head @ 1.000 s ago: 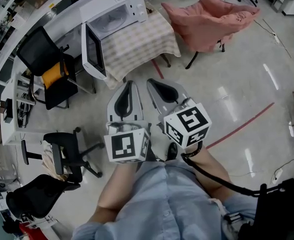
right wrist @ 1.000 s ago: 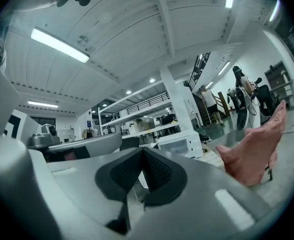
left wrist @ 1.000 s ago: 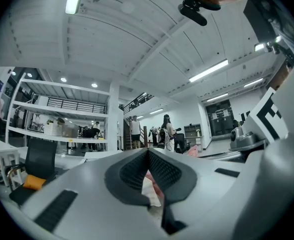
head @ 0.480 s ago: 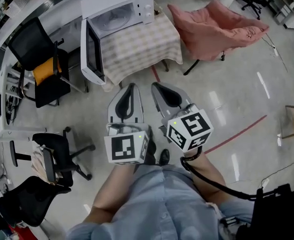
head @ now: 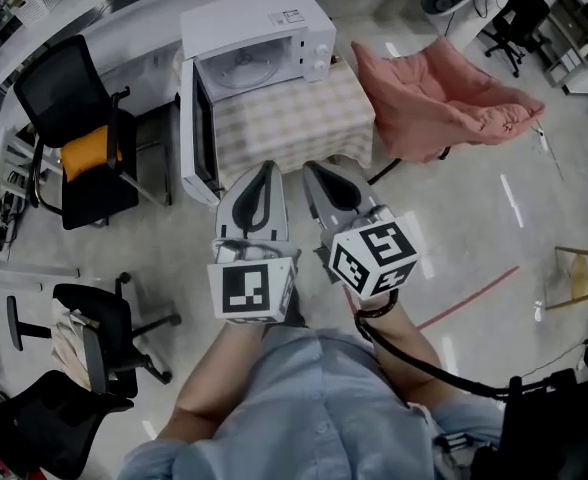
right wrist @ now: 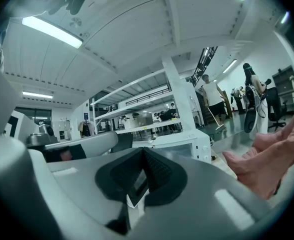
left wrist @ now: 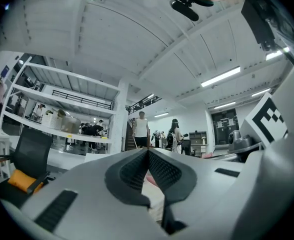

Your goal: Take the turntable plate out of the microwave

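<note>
Microwave (head: pixel 259 18) closer, door (head: pixel 198 133) open, black chair (head: pixel 69 88) alongside.

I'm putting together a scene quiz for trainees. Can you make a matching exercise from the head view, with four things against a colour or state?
Things:
1. microwave door
2. beanbag
3. chair cushion
4. left gripper

Colour or state:
A. pink
B. orange
C. open
D. shut

Pairs: 1-C, 2-A, 3-B, 4-D
</note>
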The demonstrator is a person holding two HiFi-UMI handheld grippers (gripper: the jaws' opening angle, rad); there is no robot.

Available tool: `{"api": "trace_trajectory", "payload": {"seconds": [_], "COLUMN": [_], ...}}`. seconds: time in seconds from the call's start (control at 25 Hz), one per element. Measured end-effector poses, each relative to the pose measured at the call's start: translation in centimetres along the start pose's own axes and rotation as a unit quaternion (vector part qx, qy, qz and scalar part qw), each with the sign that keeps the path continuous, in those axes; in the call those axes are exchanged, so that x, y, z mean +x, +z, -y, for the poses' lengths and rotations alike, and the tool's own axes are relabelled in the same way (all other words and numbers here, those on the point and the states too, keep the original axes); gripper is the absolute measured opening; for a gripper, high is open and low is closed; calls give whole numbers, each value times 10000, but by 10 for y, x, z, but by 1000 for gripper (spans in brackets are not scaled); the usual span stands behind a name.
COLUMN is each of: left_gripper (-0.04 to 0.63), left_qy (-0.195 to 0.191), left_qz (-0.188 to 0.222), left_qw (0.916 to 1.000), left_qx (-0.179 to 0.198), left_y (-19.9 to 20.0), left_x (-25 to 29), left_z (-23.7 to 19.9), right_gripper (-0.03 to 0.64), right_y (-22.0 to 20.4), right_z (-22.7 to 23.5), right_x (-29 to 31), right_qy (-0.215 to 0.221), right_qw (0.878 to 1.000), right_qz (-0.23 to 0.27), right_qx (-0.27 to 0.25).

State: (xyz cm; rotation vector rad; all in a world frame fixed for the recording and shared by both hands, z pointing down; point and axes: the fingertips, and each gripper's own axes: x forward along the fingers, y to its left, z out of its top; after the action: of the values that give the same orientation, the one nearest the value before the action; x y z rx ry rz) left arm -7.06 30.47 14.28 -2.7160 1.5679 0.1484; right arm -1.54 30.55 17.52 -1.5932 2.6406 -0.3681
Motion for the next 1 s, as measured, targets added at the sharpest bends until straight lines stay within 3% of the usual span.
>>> {"api": "trace_trajectory", "payload": {"seconds": [0.32, 0.68, 1.0], "left_gripper": [8, 8, 7], "left_qy": [-17, 116, 319], "left_qz": [6, -120, -429], "left_qw": [9999, 9998, 9986], "left_qx": [-156, -146, 14], "left_y": [5, -14, -36], "left_x": [28, 57, 121], "left_z": [-27, -41, -50], "right_gripper": [2, 2, 2], "right_y": [20, 13, 11], "right_z": [0, 25, 80], "right_x": [40, 72, 122], "right_qy": [-4, 53, 271], "right_qw": [9997, 9999, 9994], "right_qz": [-7, -90, -146], "right_qx": [-248, -123, 178]}}
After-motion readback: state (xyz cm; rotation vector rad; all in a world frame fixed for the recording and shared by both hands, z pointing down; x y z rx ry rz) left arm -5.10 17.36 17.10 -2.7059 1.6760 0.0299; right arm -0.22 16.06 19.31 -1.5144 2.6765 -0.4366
